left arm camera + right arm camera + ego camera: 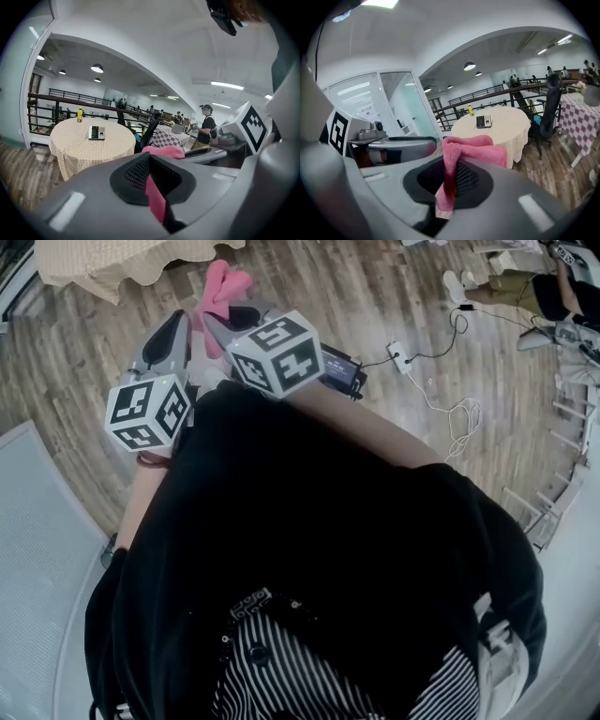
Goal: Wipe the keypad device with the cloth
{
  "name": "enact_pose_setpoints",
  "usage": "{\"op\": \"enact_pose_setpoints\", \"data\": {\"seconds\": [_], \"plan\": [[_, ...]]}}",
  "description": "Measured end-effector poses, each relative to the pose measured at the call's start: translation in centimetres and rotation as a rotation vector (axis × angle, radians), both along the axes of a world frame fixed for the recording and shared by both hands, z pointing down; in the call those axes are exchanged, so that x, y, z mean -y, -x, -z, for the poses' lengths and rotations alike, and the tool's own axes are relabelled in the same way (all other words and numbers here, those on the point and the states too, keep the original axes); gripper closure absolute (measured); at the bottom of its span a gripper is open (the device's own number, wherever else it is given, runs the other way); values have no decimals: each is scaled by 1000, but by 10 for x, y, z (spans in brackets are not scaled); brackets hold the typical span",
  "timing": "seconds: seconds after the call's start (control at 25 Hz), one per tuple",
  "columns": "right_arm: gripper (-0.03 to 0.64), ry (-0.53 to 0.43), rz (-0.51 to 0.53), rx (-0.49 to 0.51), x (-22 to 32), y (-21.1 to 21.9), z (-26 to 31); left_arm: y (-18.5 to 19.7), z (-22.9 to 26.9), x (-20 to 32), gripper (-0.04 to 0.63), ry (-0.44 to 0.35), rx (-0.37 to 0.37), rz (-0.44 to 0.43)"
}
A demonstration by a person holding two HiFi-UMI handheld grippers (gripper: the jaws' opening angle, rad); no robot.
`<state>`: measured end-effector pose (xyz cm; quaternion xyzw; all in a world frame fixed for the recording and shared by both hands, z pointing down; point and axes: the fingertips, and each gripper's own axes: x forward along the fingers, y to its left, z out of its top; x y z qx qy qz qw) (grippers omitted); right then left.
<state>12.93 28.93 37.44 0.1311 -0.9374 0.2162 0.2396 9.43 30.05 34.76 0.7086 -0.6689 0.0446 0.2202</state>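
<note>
top (309,521): black | shirt (309,685): striped (black-white) | left claw (154,180): grey | right claw (449,180): grey

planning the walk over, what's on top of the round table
The keypad device and a small yellow object farther back sit on the tablecloth. The tabletop itself is hidden under it.

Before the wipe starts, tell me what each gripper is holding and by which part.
Both grip the pink cloth: the right gripper pinches a fold, the left gripper an edge.
</note>
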Motion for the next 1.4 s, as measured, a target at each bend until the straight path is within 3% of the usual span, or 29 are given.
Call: {"op": "enact_pose_setpoints", "data": {"seconds": [0.28, 0.44, 0.76, 1.16, 1.4], "plan": [[584, -11, 1, -31, 8, 77, -1, 73, -4, 6, 598, 1, -16, -29], [584, -51, 62, -30, 3, 120, 1, 112, -14, 12, 598, 9, -32, -32], [584, -44, 77, -19, 4, 136, 5, 129, -14, 4, 598, 3, -27, -14], [584, -45, 168, 9, 29, 183, -1, 176, -23, 26, 598, 26, -9, 79], [584, -30, 215, 16, 104, 208, -8, 198, -34, 104, 598, 55, -1, 96]]}}
